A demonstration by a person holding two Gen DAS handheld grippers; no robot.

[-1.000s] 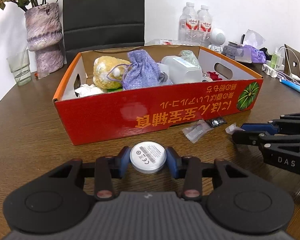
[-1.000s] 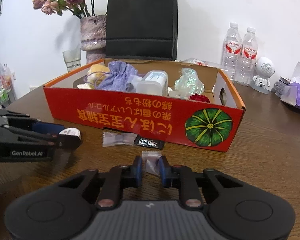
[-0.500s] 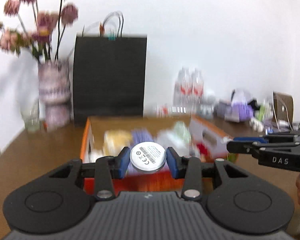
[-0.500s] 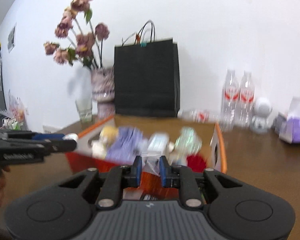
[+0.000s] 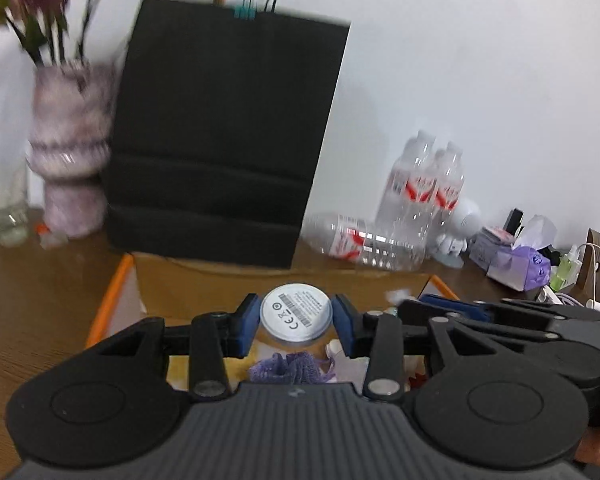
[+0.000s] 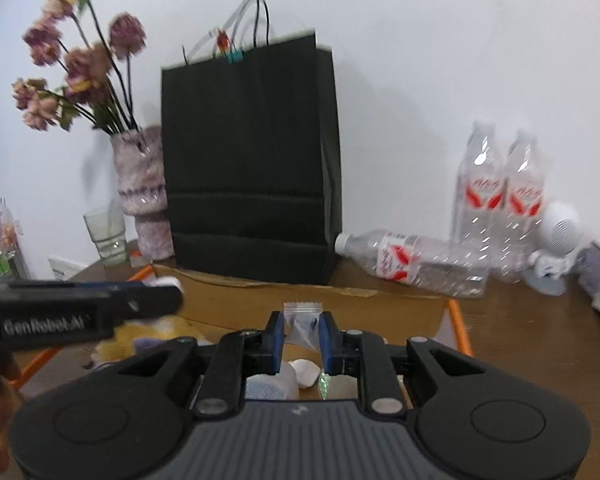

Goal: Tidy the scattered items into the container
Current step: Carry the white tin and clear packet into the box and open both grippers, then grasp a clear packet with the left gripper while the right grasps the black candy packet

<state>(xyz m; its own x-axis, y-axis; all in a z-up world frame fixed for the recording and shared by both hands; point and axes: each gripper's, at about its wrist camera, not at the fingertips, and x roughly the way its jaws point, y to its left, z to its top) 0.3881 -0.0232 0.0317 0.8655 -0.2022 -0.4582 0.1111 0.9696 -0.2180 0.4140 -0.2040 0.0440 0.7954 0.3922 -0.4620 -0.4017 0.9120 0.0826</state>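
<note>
In the left wrist view, the left gripper (image 5: 296,317) has its blue fingers (image 5: 247,330) pinching a round white disc (image 5: 296,312) between them, low in the frame's centre. The disc sits flat side up, a barcode and printed marks showing, with one pad touching each side of its rim. It is held above the open cardboard box (image 5: 116,300), whose orange edge runs down the lower left of the frame. Just under the disc, inside the box, lies a purple pouch (image 5: 288,368). The right gripper (image 5: 404,304) reaches in from the lower right, beside the disc.

In the right wrist view, the right gripper (image 6: 302,338) has its fingers (image 6: 277,342) drawn close on a small clear packet (image 6: 302,320), which stands upright in the narrow gap with its crimped top edge just above the fingertips. It too hangs over the box (image 6: 456,320), with white and yellow things blurred below it. The left gripper (image 6: 156,296) crosses the left of the frame.

Behind the box a black paper bag (image 6: 248,160) stands on the brown surface (image 6: 540,340). To its left is a vase of dried flowers (image 6: 142,196) and a glass (image 6: 106,234). To its right lie and stand clear water bottles (image 6: 496,196).
</note>
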